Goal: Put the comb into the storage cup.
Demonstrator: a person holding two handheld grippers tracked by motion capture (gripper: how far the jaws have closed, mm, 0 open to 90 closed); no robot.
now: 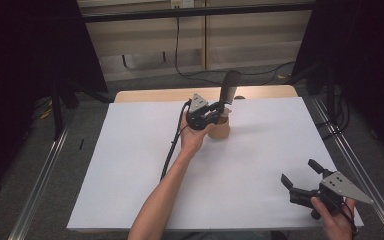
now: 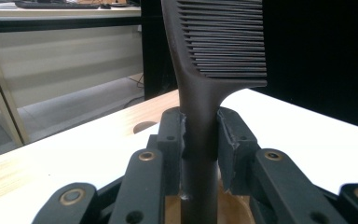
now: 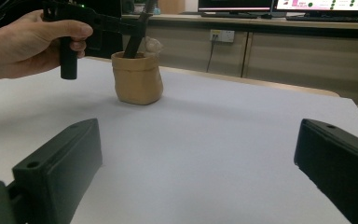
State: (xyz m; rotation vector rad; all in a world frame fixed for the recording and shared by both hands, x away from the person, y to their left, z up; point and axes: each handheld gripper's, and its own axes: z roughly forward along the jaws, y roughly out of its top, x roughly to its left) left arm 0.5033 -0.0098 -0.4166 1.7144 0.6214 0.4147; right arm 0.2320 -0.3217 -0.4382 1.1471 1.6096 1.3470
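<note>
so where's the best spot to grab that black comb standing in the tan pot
Grip the comb on its smooth, narrow handle just above the tan pot, coming in level from the side. It stands upright, and the toothed head is wide. The left gripper clamps it there.

One comb (image 2: 200,93), one pouch (image 3: 137,77)

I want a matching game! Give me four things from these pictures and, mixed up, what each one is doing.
Things:
1. comb
2. tan pot
3. right tool
4. left tool

States:
A. jaws wide apart, nothing between them
B. stands on the white table
C. upright, handle end down in the pot
D. clamped on the comb's handle

Pairs: 1-C, 2-B, 3-A, 4-D
</note>
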